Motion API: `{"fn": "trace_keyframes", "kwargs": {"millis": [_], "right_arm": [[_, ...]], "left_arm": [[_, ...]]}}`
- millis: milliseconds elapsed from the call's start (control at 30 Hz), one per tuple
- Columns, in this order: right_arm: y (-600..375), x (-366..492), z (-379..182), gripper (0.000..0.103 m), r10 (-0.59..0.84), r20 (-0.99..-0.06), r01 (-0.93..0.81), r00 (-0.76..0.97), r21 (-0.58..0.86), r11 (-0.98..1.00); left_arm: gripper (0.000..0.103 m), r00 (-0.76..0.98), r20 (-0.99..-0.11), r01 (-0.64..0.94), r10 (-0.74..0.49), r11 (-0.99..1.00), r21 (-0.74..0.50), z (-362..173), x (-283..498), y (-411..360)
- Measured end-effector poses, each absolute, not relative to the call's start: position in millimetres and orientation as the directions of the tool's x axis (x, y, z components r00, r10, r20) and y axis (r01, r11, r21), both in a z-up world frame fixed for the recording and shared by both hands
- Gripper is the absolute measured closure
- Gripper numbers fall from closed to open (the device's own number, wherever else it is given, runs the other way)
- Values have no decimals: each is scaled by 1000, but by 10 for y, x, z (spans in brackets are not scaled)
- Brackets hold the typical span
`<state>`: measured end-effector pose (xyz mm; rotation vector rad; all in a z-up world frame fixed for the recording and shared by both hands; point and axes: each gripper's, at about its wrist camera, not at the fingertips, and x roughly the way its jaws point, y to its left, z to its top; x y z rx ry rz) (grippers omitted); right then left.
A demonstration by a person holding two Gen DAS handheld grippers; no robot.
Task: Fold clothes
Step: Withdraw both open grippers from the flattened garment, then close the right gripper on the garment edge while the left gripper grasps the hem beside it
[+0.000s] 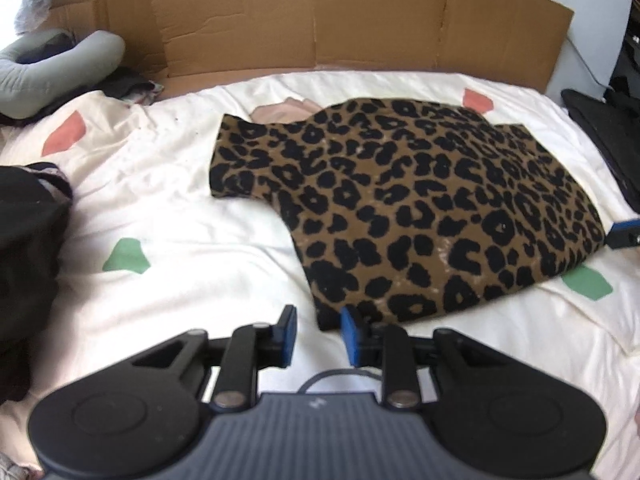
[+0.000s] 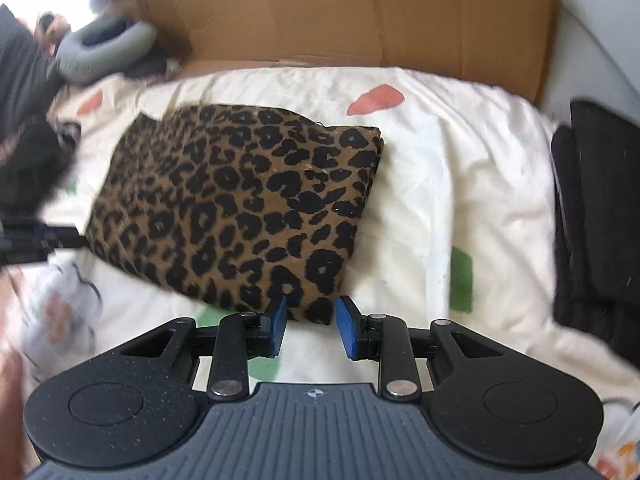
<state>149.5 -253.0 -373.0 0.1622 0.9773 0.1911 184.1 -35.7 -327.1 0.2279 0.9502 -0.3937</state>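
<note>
A brown leopard-print garment (image 1: 420,200) lies folded on the cream bedsheet (image 1: 180,220), with one short sleeve sticking out to the left. In the left wrist view my left gripper (image 1: 318,320) is open at the garment's near corner. Its right pad (image 1: 352,332) is beside the hem, and only sheet shows between the pads. In the right wrist view the same garment (image 2: 232,208) fills the middle. My right gripper (image 2: 311,310) is open, with the garment's near right corner lying between its fingertips, which do not press on it.
Flattened cardboard (image 1: 320,20) stands along the far side of the bed. A grey neck pillow (image 1: 60,64) lies at the back left. Dark clothes (image 1: 28,240) are heaped at the left. A black folded stack (image 2: 596,220) sits at the right edge.
</note>
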Motion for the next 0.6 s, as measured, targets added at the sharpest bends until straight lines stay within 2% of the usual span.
{"fn": "trace_keyframes", "kwargs": {"millis": [200,233,300,600], "right_arm": [[-2576,1525,-3865,66,335,-806,-17,489,375,927],[-2567,1527,-3888,60,343,-805,-15,484,384,923],[-2561,1534,-3932,55,358,-803,-5,476,405,914],[-2755,1615,-4091,55,428,-760,140,489,553,822]], "left_arm": [[76,513,-822,421,-248,907,-11,-3244,1845,-354],[76,510,-823,422,-250,906,-14,-3253,1850,-359],[76,504,-827,423,-251,906,-16,-3286,1858,-370],[75,475,-840,403,-262,913,-57,-3442,1934,-375]]}}
